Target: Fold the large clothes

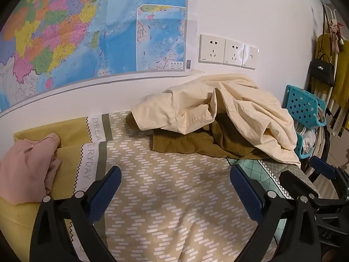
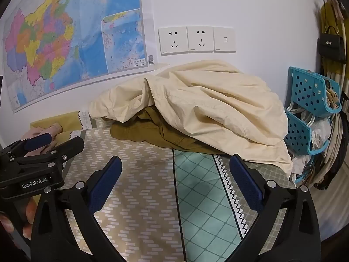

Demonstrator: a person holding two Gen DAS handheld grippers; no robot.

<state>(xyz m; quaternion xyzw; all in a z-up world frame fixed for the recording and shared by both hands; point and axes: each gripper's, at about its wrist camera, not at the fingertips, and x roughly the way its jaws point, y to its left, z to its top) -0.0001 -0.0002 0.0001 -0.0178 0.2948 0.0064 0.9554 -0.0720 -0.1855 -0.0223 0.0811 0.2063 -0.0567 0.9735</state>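
left gripper (image 1: pixel 175 181): jaws spread wide, nothing between the blue pads, held above the patterned bed cover (image 1: pixel 165 196) and tilted down toward it. right gripper (image 2: pixel 175 172): likewise released, jaws wide apart and empty, hovering over the seam where the beige dashed panel meets the green lattice panel (image 2: pixel 200 196) of the same cover. in the right wrist view the left gripper sits at the lower left edge, beside the right one, with fingers of the person's hand (image 2: pixel 13 220) wrapped under its body.

cream garment (image 1: pixel 229 111): large, crumpled, heaped at the far side of the bed against the white wall (image 1: pixel 250 17), well ahead of both grippers and touched by neither. olive-brown garment (image 1: pixel 187 142): lies under the cream one, its near edge showing on the cover. pink garment (image 1: pixel 28 166): bunched at the left on the yellow pillow (image 1: pixel 65 133), apart from the heap.

background: coloured map (image 1: pixel 76 28) on the wall; 2 sockets and 1 switch plate (image 1: pixel 228 52) to its right, above the heap; 2 blue perforated baskets (image 1: pixel 305 107) just right of the cream garment; black handbag (image 1: pixel 321 72) hanging at the far right among hanging clothes.
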